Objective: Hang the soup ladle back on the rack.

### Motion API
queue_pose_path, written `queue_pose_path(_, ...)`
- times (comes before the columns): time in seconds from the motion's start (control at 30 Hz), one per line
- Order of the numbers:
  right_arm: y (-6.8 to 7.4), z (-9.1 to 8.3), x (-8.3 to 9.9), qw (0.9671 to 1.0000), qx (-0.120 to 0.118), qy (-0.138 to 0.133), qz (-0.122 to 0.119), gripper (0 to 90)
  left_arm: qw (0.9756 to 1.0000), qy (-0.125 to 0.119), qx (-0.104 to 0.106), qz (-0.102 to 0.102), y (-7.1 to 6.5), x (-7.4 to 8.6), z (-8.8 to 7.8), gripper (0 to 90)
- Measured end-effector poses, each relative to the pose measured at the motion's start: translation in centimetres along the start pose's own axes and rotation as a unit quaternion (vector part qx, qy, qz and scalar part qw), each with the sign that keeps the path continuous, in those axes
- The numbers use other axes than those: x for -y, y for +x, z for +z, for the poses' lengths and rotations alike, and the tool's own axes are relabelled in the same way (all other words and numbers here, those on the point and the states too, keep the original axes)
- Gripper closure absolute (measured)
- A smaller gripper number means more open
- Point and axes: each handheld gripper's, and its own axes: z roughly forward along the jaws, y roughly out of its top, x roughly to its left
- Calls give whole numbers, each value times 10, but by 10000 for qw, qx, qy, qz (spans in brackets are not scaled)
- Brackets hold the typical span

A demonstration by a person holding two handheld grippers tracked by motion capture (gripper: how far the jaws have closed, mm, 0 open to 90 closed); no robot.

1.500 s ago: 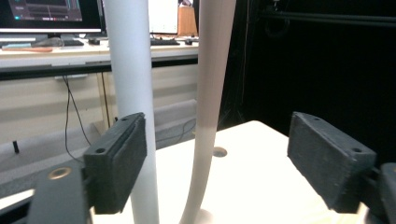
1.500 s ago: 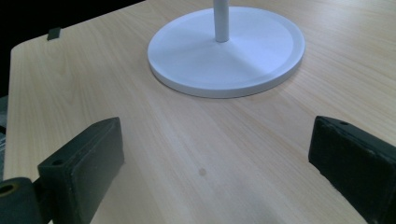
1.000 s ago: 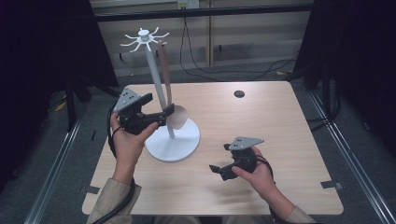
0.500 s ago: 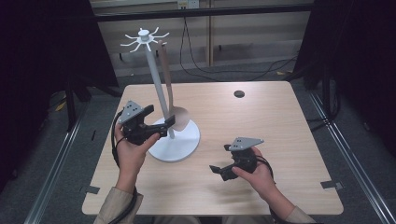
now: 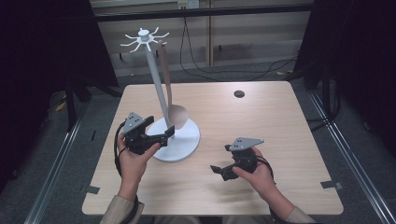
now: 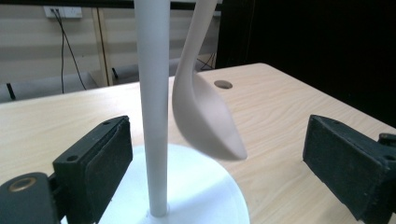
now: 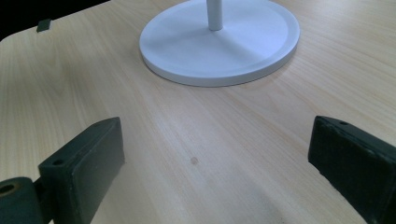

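We see our left claw (image 5: 164,135) spread wide beside the white metal hanging stand (image 5: 156,86) on the pale wooden counter (image 5: 280,116) — a long beige plastic spoon (image 5: 170,100) hangs from a hook. Our right claw (image 5: 218,170) rests open, apart.

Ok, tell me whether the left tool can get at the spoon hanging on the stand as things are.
Probably yes. The left tool is open, and the spoon bowl hangs just ahead between its jaws. The stand's pole also sits between them, so closing might catch the pole first.
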Motion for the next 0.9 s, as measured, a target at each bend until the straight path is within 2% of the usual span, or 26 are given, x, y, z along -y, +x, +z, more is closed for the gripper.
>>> queue_pose_path(0.4, -1, -1, 1, 10000, 34, 18, -8, 35, 9998, 184, -31, -103, 7, 27, -3, 79)
queue_pose_path(0.9, 0, 2, 4, 9999, 43, 97, -12, 35, 9995, 297, 37, -23, 8, 37, -6, 73)
